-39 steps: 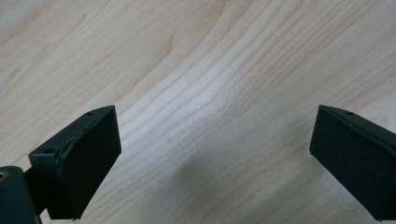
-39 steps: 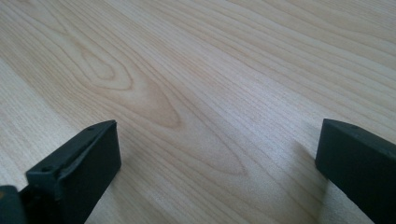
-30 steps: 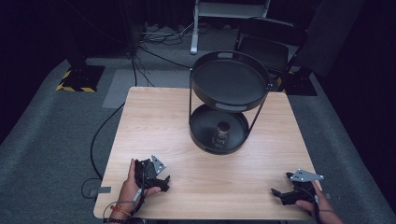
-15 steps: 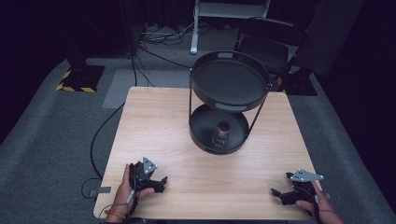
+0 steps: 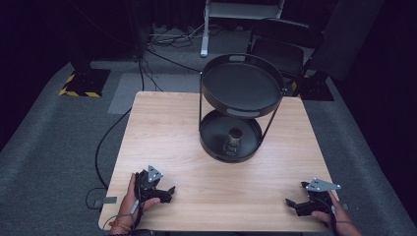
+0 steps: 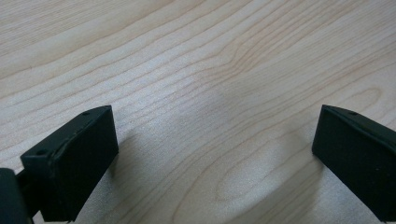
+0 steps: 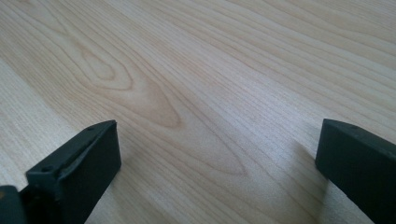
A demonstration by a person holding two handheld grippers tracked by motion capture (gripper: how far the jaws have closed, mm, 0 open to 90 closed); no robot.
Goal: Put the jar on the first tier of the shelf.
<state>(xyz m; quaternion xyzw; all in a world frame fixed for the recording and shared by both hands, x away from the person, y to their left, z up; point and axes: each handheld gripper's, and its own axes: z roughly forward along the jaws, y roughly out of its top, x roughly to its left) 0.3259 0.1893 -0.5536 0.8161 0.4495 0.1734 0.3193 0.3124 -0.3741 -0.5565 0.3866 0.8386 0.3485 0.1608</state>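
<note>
Left gripper (image 5: 167, 191): resting low at the near left of the wooden table (image 5: 167, 128), jaws wide apart, nothing between them but bare wood.
Left gripper up close (image 6: 212, 154): two black jaws far apart, flat on or just above the wood grain, holding nothing.
Small metal cup (image 5: 234, 139): standing in the bottom tray of the two-tier black stand (image 5: 241, 86), ahead of both grippers, well apart from each.
Way from left gripper: forward and off to the right.
Way from right gripper: forward and off to the left.
Nearer hand: close to even; cannot tell for sure.
Cup's long axis: straight up and down, open mouth looking up.
Cup's spot in the tray: near the middle, under the top tray, between the thin side rods.
Way in: from the near side, low, under the top tray's rim; probably best to come in level, not from above.
Right gripper (image 5: 295, 205): resting low at the near right of the table, jaws wide apart, holding nothing.
Right gripper up close (image 7: 217, 158): two black jaws far apart, bare wood between them.
Step in hand: likely the very start, both hands waiting, cup not yet touched.
</note>
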